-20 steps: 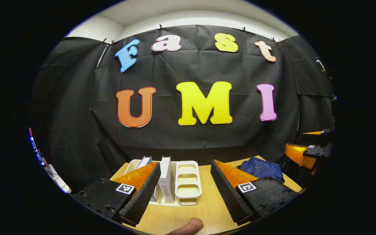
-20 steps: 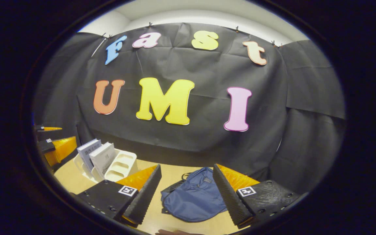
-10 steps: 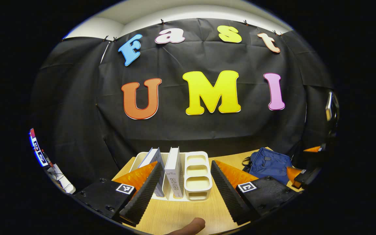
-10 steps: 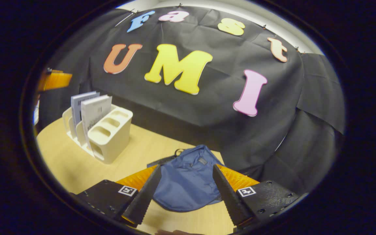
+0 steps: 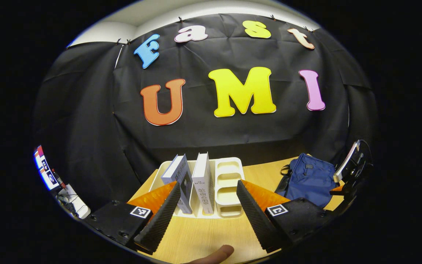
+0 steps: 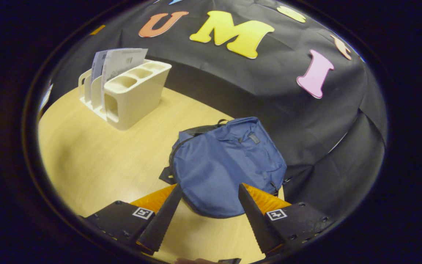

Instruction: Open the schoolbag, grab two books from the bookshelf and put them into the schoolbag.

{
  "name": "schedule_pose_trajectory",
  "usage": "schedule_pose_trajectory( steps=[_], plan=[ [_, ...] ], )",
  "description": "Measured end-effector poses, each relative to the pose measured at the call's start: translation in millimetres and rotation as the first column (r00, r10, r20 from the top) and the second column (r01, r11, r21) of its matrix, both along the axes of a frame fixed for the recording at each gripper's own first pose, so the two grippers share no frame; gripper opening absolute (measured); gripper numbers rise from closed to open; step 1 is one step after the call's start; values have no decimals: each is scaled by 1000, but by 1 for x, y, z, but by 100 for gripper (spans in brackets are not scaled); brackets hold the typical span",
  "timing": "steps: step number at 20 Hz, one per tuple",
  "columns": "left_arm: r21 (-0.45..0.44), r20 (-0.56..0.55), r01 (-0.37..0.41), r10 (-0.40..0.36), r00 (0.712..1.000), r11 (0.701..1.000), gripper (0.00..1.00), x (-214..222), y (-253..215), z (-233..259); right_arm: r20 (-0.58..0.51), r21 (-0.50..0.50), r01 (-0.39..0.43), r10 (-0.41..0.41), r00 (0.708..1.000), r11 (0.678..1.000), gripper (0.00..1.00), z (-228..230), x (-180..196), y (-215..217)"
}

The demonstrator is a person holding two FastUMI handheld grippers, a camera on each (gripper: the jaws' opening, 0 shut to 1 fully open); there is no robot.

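Right gripper point(image 6: 205, 216) now hangs low over the near edge of the schoolbag point(image 6: 229, 167), its fingers spread wide with nothing between them but the bag's rounded hem and bare table point(image 6: 86, 161). A second ago this view looked level at the booth wall, with the bag small at the bottom; since then the camera has tipped steeply down and closed in, so the bag fills the middle. That reads as the opening step getting under way: the bag lies flat and looks still zipped, and the claw is lining up on it without touching yet, as far as I can tell.

Left gripper point(image 5: 205, 211) is likewise apart and empty, hovering above the table point(image 5: 203, 234) just short of the bookshelf point(image 5: 227, 185). It has tilted down a little over the same second, so the rack and its contents sit higher in its view. A fingertip point(image 5: 214, 253) of the holding hand shows at the bottom edge.

Beyond those fingers stand the two books point(image 5: 192, 181), upright in the rack's left slots, both untouched. In the left gripper view the schoolbag point(image 5: 308, 179) sits well to the right of the rack. In the right gripper view the bookshelf point(image 6: 134, 95) and books point(image 6: 117, 64) lie far off to the left
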State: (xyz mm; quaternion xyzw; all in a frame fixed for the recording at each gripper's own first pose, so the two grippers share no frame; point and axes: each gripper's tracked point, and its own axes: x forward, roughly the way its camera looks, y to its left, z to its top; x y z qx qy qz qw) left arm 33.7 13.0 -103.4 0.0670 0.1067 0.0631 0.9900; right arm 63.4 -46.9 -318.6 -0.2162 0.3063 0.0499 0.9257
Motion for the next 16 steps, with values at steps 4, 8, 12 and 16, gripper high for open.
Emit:
schedule_pose_trajectory(
  steps=[4,8,12,16],
  plan=[
    [21,-15,-19,19,1000,1000,99,-5,3,-3,-70,-40,-53,50,996,998,95,-36,0,16],
    [34,-24,-26,27,999,999,99,-9,1,-1,-113,-119,-56,42,993,991,95,-63,17,17],
    [23,-43,-43,44,998,999,99,-19,-1,-5,-90,-209,-67,49,995,976,93,-61,38,17],
    [-35,-44,-67,66,997,997,99,-28,3,-12,-33,-266,-111,107,994,957,92,-27,42,4]
  ],
)
